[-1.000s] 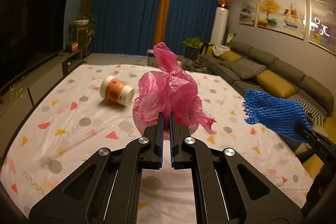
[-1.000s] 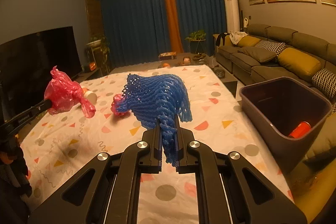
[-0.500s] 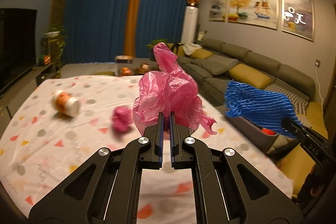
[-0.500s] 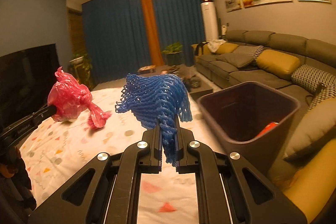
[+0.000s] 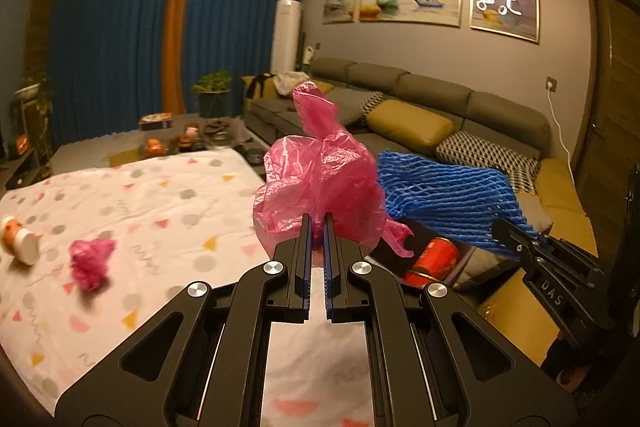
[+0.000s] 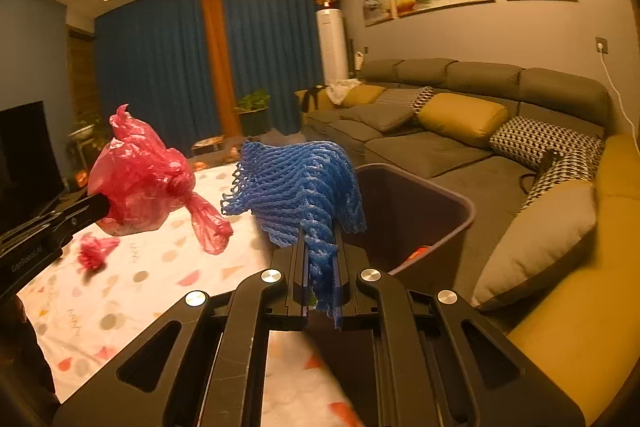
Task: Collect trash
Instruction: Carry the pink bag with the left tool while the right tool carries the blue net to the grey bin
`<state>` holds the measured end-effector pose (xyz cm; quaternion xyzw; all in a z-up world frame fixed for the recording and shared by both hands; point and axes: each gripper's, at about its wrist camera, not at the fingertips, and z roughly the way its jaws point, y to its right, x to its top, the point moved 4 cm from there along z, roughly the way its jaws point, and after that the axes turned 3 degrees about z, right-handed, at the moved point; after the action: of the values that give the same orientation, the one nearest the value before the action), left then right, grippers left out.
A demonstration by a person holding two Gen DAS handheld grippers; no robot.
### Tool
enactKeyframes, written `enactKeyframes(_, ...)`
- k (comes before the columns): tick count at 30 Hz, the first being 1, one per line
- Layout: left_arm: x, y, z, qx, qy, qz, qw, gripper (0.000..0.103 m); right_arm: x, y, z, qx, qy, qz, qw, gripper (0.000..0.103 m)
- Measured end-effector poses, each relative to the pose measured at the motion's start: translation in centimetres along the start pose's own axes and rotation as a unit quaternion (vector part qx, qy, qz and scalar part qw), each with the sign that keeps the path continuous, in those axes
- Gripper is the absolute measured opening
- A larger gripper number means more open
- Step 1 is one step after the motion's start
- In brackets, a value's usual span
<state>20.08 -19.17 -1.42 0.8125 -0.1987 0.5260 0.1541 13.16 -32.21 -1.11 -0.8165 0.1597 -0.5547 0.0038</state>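
Both grippers swung binward, crumpled pink bag [image 5: 320,183], blue mesh [image 6: 298,187]

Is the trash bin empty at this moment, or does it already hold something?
Not empty: a red can lies inside the trash bin; the rest of its floor is hidden.

Both hand-held grippers swing rightward off the tabletop [image 5: 168,195], so the pink bag [image 5: 324,179] and blue foam net [image 6: 300,183] now hang by the bin [image 6: 436,211], its red can [image 5: 434,259] visible.
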Motion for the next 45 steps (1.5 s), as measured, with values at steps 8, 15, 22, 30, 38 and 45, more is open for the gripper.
enactKeyframes(8, 0.2, 3.0, 4.2, -0.015, -0.02, 0.012, 0.9996, 0.004, 0.3, 2.3, 1.8, -0.025, -0.002, 0.008, 1.0, 0.01)
enactKeyframes(15, 0.3, 4.1, 6.4, -0.025, -0.033, 0.016, 0.999, 0.004, 0.5, 3.3, 2.8, -0.037, -0.002, 0.012, 0.999, 0.01)
enactKeyframes(22, -0.4, 4.8, 8.5, -0.032, -0.053, 0.019, 0.9979, 0.004, 0.2, 3.0, 3.5, -0.044, -0.005, 0.013, 0.999, 0.01)
enactKeyframes(30, -0.8, 5.0, 9.7, -0.036, -0.067, 0.018, 0.9969, 0.004, 0.3, 2.8, 4.1, -0.044, -0.008, 0.014, 0.999, 0.01)
enactKeyframes(38, -0.9, 5.1, 10.2, -0.042, -0.074, 0.018, 0.9962, 0.004, 0.1, 2.6, 4.2, -0.04, -0.009, 0.015, 0.999, 0.01)
enactKeyframes(45, -0.9, 5.6, 10.6, -0.052, -0.078, 0.018, 0.9955, 0.004, 0.2, 2.8, 4.3, -0.036, -0.009, 0.017, 0.999, 0.01)
